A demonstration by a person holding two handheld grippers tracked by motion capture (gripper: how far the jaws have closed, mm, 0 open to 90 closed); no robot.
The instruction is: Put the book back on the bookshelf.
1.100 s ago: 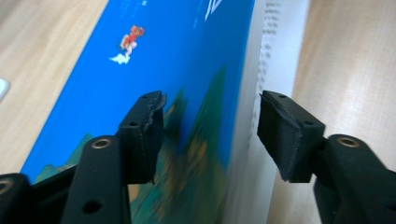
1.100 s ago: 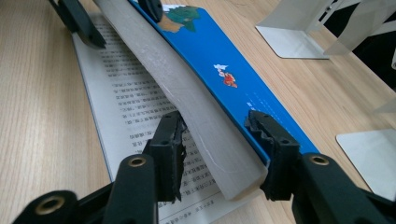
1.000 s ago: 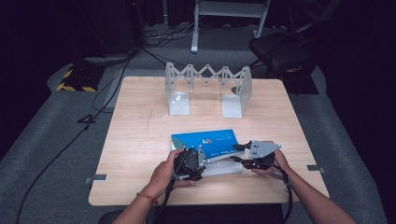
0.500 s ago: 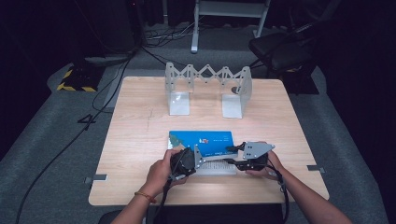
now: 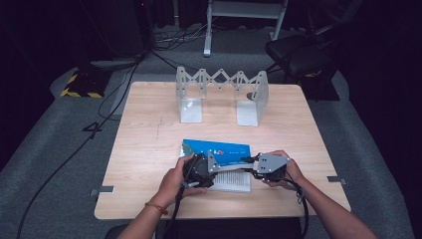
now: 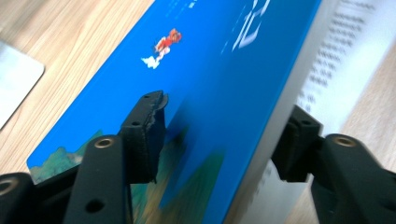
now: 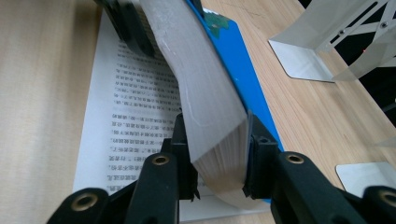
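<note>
Book with blue cover lying open near table front edge, page block clamped at both ends by left gripper and right gripper. Risk: uneven lifting, slipping pages, loose printed leaf creasing underneath.

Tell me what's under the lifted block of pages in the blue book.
Under the page block, held by the right hand-held gripper, a printed page lies flat on the table. Its far part is covered by pages.
</note>
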